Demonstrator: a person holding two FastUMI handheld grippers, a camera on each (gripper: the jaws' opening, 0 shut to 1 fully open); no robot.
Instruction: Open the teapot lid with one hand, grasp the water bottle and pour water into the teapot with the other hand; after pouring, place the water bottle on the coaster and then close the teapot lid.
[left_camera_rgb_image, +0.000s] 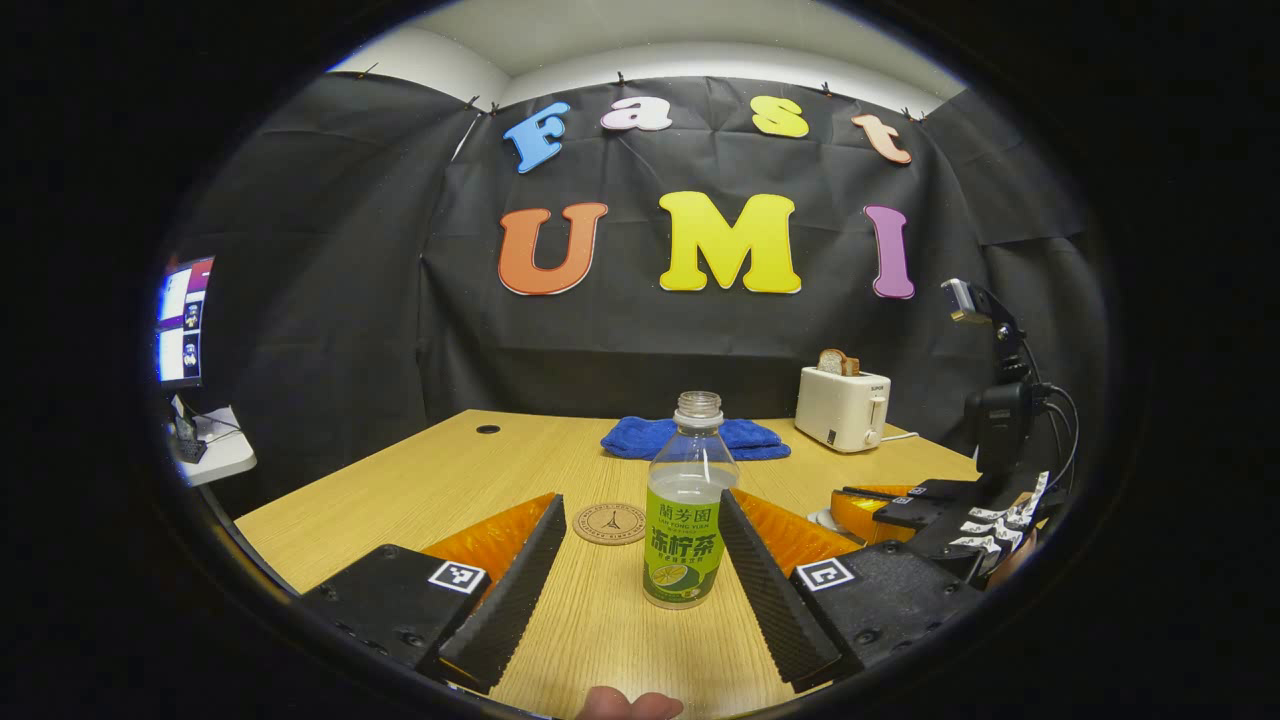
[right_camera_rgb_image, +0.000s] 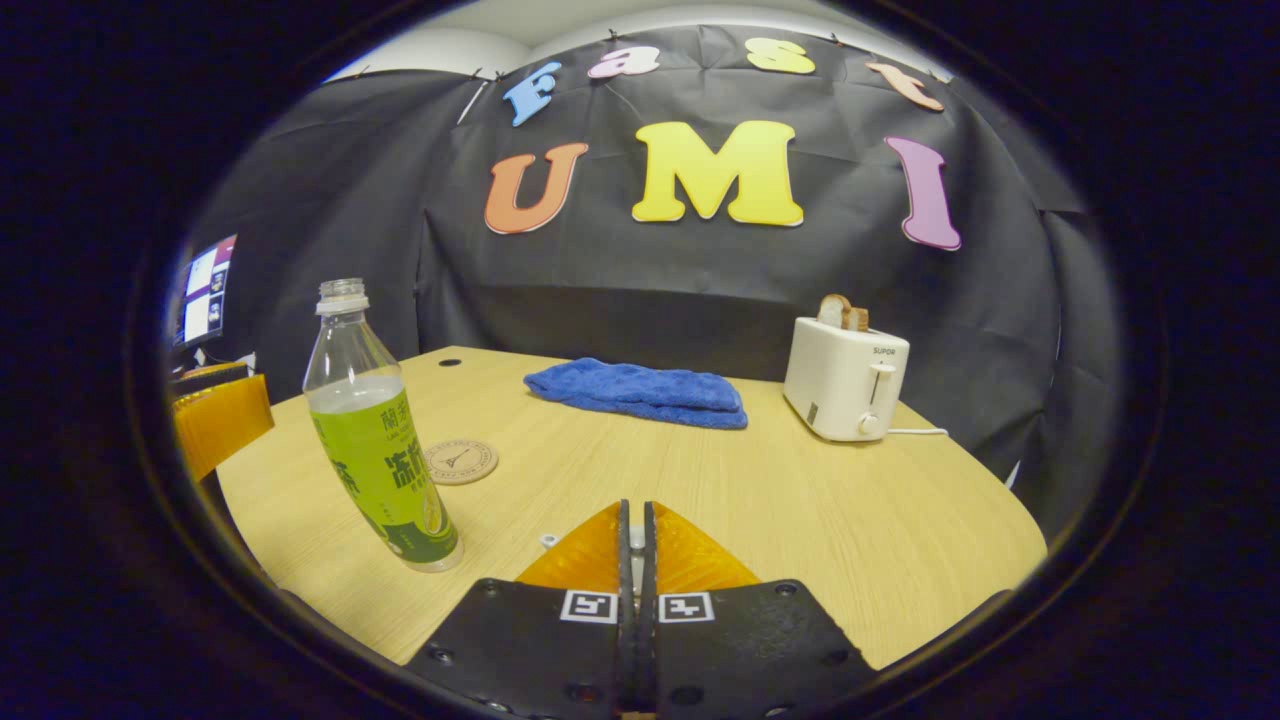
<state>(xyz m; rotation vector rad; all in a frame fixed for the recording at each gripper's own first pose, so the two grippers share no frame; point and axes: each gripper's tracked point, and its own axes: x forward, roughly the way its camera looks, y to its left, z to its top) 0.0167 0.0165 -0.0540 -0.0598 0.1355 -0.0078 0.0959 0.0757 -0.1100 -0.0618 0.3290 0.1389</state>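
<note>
Where the booth narrows toward its far corner:
Table (right_camera_rgb_image: 800, 520): pale wood grain, rounded edge at right, small dark round hole (left_camera_rgb_image: 488, 429) near the far left corner.
Wall: black cloth hung behind the table, creased, clipped along the top; strip of pale ceiling above.
Screen (left_camera_rgb_image: 183, 322): lit, off to the left beyond the table, over a small white side shelf (left_camera_rgb_image: 220, 455).
Water bottle (left_camera_rgb_image: 687, 500): upright on the table, uncapped, clear with green label, partly filled; in the left gripper view between the spread fingers, touching neither.
Coaster (left_camera_rgb_image: 610, 523): round, brown, flat on the wood just left of and behind the bottle; in the right gripper view just right of the bottle.
Towel (right_camera_rgb_image: 640, 392): blue, folded, lying toward the far edge, well apart from the bottle.
Toaster (right_camera_rgb_image: 845, 378): white, far right of the table, bread slices standing in its slot, cord trailing right.
Left gripper (left_camera_rgb_image: 640, 575): spread wide, one finger on each side of the bottle, low over the table.
Right gripper (right_camera_rgb_image: 635, 545): fingers pressed together, a small white part just visible at the tips, cannot tell what; low over the near table edge; seen also at right in the left gripper view.
Fingertip (left_camera_rgb_image: 630, 705): person's, at the bottom edge of the left gripper view.
</note>
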